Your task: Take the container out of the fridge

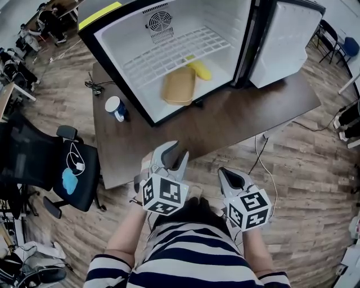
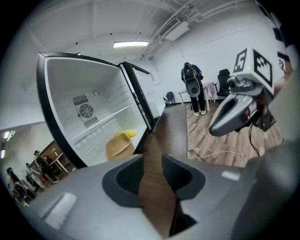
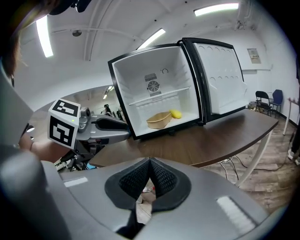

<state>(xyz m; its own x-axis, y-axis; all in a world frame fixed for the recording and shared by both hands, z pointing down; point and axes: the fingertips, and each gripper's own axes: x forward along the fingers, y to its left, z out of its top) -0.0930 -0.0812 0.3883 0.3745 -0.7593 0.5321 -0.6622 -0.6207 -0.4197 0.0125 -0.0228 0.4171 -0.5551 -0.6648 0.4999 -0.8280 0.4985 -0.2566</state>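
Your left claw (image 1: 174, 154): jaws apart, empty, table (image 1: 225, 124) showing through gap. Your right claw (image 3: 149, 164): jaws together, empty. Tan container (image 1: 179, 85) ahead of both claws, well apart, on floor of open fridge (image 1: 225, 17); yellow item (image 1: 201, 70) just beside it. Head view alone: blue-white cup (image 1: 115, 107) ahead-left of left claw. Right gripper view alone: wall notice (image 3: 253, 55), print too small to read.

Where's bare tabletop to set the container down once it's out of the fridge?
Bare: the table strip between the fridge and the near edge, from the mug rightwards to beside the open door. Crowded: the fridge floor, where container and yellow item lie close together.
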